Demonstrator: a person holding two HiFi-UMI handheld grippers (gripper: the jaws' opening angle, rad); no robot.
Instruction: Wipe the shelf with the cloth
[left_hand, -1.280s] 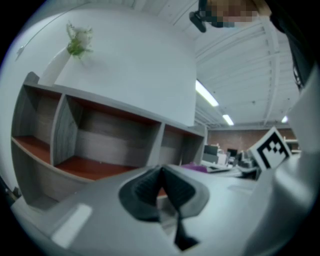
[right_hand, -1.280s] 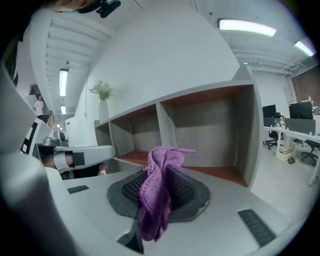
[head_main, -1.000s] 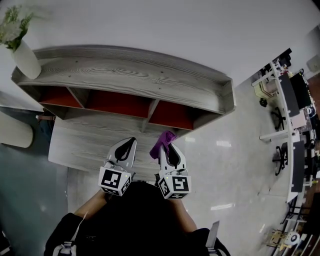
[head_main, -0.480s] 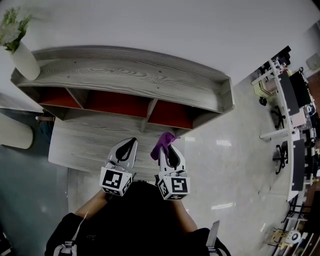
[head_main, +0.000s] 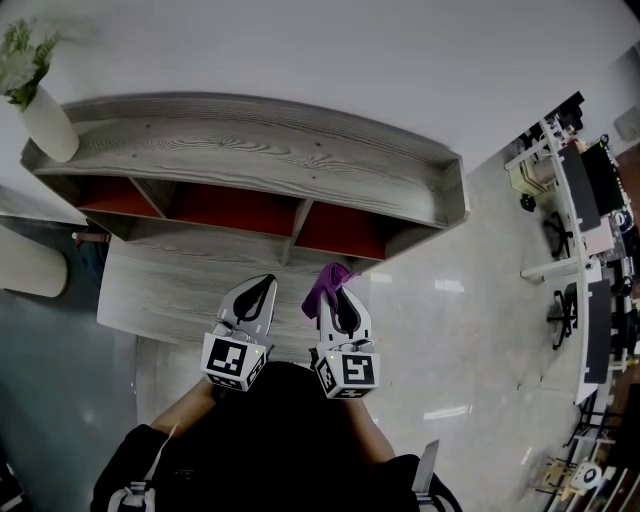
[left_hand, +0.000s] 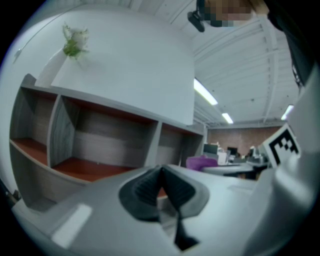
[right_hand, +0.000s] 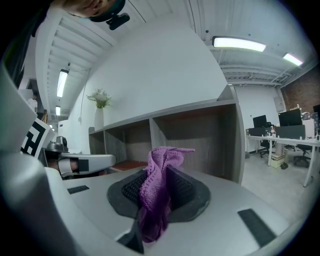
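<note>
Nearest, the two tools sit side by side. The left hand-held gripper (left_hand: 161, 172) has its jaws pressed together on nothing. The right hand-held gripper (right_hand: 159, 176) pinches the purple cloth (right_hand: 156, 190), whose bunched end pokes out past the tips. Beyond them stands the grey wood-grain shelf (head_main: 270, 150) with red-floored compartments, apart from the cloth. A white vase (head_main: 50, 122) stands on its far left end.
</note>
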